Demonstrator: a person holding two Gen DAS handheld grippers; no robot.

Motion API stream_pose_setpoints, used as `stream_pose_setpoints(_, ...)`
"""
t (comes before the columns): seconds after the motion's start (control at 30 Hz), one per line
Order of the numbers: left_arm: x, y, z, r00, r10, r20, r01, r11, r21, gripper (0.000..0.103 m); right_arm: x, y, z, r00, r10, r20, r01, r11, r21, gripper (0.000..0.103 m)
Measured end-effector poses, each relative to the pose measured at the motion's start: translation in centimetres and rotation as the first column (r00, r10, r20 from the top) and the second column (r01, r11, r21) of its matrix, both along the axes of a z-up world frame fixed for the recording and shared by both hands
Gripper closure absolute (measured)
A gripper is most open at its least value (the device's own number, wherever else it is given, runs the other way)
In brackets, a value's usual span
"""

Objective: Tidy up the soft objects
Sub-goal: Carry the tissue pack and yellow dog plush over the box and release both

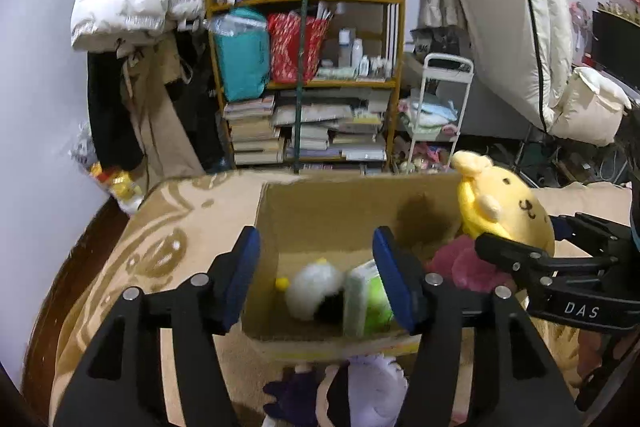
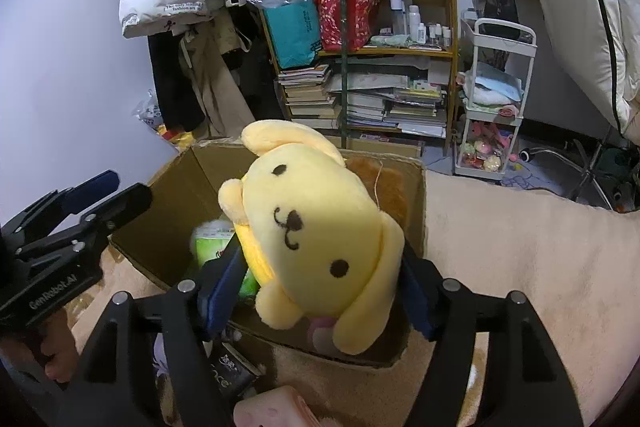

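Yellow plush dog (image 2: 316,247) between right gripper (image 2: 316,291) fingers, face up, head tilted toward box (image 2: 176,187).

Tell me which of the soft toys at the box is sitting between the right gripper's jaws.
The yellow dog plush, over the cardboard box. The white plush and pink plush lie inside the box, untouched.

Right gripper (image 2: 320,291) pts down over open cardboard box (image 2: 416,211) on beige blanket (image 2: 520,247). Yellow dog plush (image 2: 316,239) sits betw. its blue pads (image 2: 224,287), face up toward cam, above box interior; pad contact can't be told for sure. Green-white pkg (image 2: 212,247) inside box, left of plush; brown plush (image 2: 384,187) behind it. Left gripper (image 2: 104,191) at left edge, nothing betw. its fingers. Pink block (image 2: 272,411) at bottom. Bookshelf (image 2: 360,39) & white cart (image 2: 492,107) in bkgd.
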State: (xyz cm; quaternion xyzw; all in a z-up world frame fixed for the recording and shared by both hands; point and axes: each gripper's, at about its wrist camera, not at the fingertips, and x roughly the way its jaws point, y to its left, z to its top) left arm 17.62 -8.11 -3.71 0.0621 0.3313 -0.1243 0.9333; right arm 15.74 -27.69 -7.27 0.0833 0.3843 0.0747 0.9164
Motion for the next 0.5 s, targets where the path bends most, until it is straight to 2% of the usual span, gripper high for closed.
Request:
stream_pose_setpoints(0.1,-0.1,0.5,0.1,1.0,-0.005,-0.026,0.005,1.0,-0.008,0.039,-0.3,-0.2,0.1,1.0,-0.003,-0.003,0.003,1.0,0.001,0.022)
stream_pose_setpoints(0.17,-0.6,0.7,0.5,1.0,0.002,-0.019,-0.002,1.0,-0.007,0.024,-0.6,-0.2,0.3,1.0,-0.003,-0.004,0.003,1.0,0.002,0.018)
stream_pose_setpoints(0.23,-1.1,0.8,0.9,1.0,0.007,-0.01,-0.007,1.0,0.0,0.015,-1.0,-0.2,0.5,1.0,-0.003,0.001,0.003,1.0,0.004,0.009)
stream_pose_setpoints(0.43,-3.0,1.2,2.0,1.0,0.012,0.016,-0.012,0.999,0.04,0.009,-2.5,0.1,1.5,1.0,-0.012,0.021,0.012,1.0,0.003,0.004)
stream_pose_setpoints(0.5,-3.6,1.7,2.2,1.0,0.028,-0.004,-0.028,0.999,0.029,0.007,-3.1,0.2,1.9,1.0,-0.014,0.025,0.013,1.0,0.009,0.001)
